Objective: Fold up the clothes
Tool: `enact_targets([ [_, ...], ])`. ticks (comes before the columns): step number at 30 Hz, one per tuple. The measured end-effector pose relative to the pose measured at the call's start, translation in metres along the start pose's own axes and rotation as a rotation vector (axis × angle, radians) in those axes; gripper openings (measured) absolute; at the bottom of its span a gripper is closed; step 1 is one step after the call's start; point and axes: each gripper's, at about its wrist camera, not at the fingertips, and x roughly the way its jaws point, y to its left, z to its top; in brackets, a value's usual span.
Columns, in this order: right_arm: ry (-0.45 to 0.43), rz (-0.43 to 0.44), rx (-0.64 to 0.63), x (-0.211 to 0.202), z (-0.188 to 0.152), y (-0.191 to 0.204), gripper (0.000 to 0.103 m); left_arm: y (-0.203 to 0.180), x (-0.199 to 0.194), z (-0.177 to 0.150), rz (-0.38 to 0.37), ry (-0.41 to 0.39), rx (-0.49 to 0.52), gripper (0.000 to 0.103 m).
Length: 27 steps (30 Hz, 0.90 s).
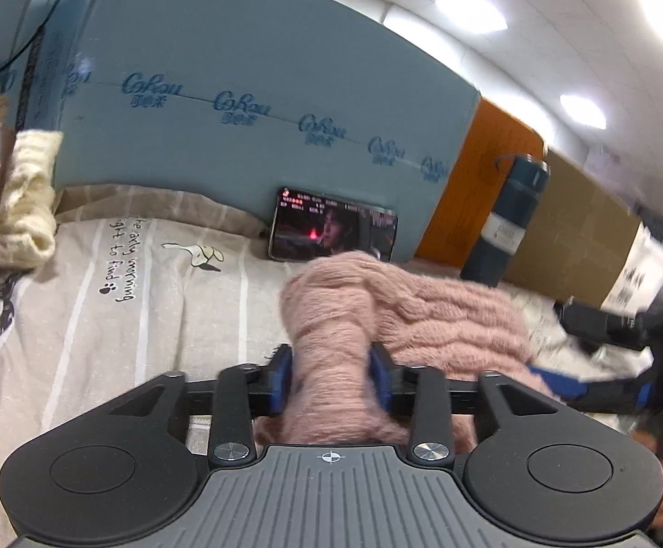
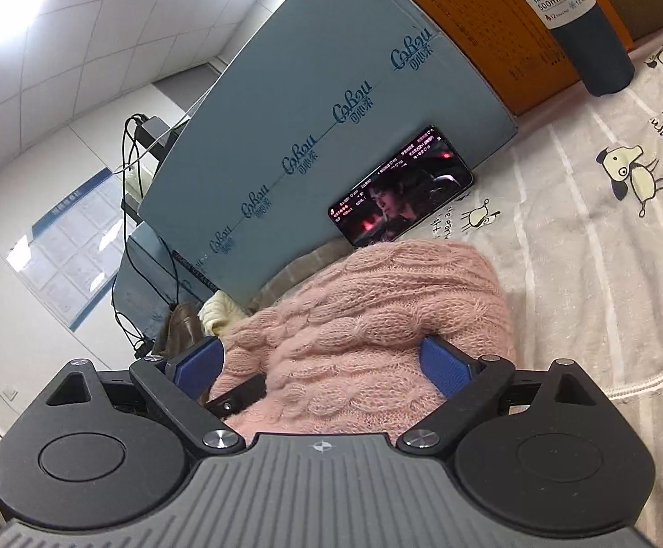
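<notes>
Pink fuzzy sweater [image 1: 445,315] bunched on the bed [image 1: 103,319]. Left gripper [image 1: 331,376] jaws pinch a gathered roll, lifting it; right gripper [image 2: 327,365] jaws gape around the bulk, seemingly not clamped.

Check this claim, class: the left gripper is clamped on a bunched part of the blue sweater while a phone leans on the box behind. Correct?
Not quite: the sweater is pink, as the left wrist view shows. The left gripper is clamped on it, and the phone leans on the box.
</notes>
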Motion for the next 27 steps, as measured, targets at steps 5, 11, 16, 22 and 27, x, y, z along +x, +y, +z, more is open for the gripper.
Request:
enact_targets([
  [5, -0.152, -0.038, -0.007, -0.023, 0.002, 0.005, 0.098, 0.009, -0.014, 0.009, 0.035, 0.004, -0.166, 0.08],
  [11, -0.148, -0.193, 0.012, -0.019, 0.003, -0.003, 0.099, 0.006, -0.014, 0.002, 0.016, 0.079, -0.256, 0.087],
  [16, -0.025, -0.276, 0.028, 0.0, 0.001, -0.007, 0.099, 0.005, 0.002, -0.008, 0.004, 0.141, -0.265, 0.088],
  [22, 0.051, -0.29, -0.063, 0.013, -0.008, 0.0, 0.099, -0.005, 0.007, -0.019, -0.035, 0.105, -0.206, 0.092],
  [27, 0.058, -0.279, -0.096, 0.014, -0.014, 0.007, 0.087, -0.013, 0.006, -0.022, -0.045, 0.079, -0.163, 0.078],
])
